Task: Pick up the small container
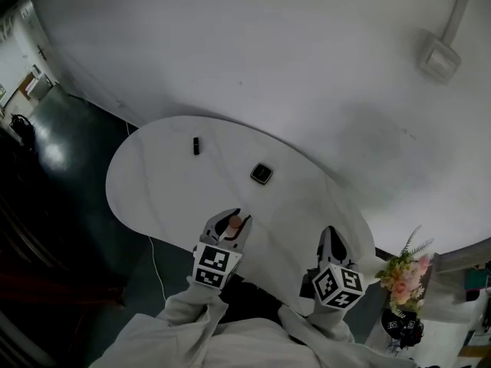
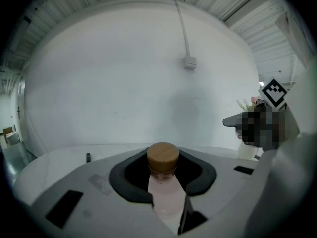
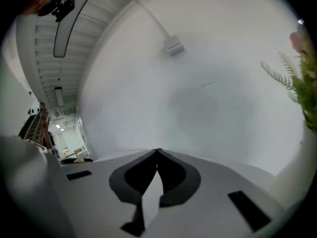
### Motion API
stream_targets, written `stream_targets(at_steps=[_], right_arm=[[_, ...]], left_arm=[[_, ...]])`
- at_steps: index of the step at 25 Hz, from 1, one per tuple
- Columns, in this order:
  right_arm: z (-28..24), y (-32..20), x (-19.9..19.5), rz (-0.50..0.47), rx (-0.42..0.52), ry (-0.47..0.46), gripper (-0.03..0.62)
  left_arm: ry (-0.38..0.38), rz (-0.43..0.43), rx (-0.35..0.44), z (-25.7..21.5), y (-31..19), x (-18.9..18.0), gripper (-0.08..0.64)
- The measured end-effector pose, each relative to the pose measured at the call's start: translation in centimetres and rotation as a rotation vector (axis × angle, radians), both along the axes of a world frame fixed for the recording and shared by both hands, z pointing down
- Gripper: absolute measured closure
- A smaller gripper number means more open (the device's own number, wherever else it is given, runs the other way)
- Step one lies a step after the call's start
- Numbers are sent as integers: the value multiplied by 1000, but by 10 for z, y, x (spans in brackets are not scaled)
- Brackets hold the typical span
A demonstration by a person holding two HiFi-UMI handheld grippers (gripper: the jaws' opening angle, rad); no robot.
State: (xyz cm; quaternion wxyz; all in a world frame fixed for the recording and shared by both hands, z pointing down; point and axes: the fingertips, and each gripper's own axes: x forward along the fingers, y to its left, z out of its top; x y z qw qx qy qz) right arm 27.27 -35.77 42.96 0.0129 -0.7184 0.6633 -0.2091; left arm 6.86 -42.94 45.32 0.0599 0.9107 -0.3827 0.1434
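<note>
The small container is a pinkish jar with a round wooden lid. It stands upright between the jaws of my left gripper, which is shut on it. In the head view the left gripper is over the near edge of the white table, and the container's lid shows between its fingers. My right gripper hovers at the table's near right edge. In the right gripper view its jaw tips meet with nothing between them.
A small black stick-like object lies at the table's far left and a black square item near its middle. A vase of pink flowers stands off to the right. A white wall with a switch box rises behind the table.
</note>
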Motion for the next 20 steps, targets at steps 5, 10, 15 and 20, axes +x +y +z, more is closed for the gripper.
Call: stream_targets(at_steps=[5, 10, 15, 20], right_arm=[[-14, -22, -21, -64, 31, 31, 542], [-23, -41, -48, -140, 67, 58, 543], [-16, -54, -71, -194, 51, 61, 543], [-10, -65, -83, -234, 30, 82, 543]], left_arm=[[21, -102, 17, -14, -9, -37, 446], [29, -172, 22, -23, -14, -69, 446], [30, -229, 16, -21, -19, -92, 446], [37, -257, 16, -20, -26, -103, 446]])
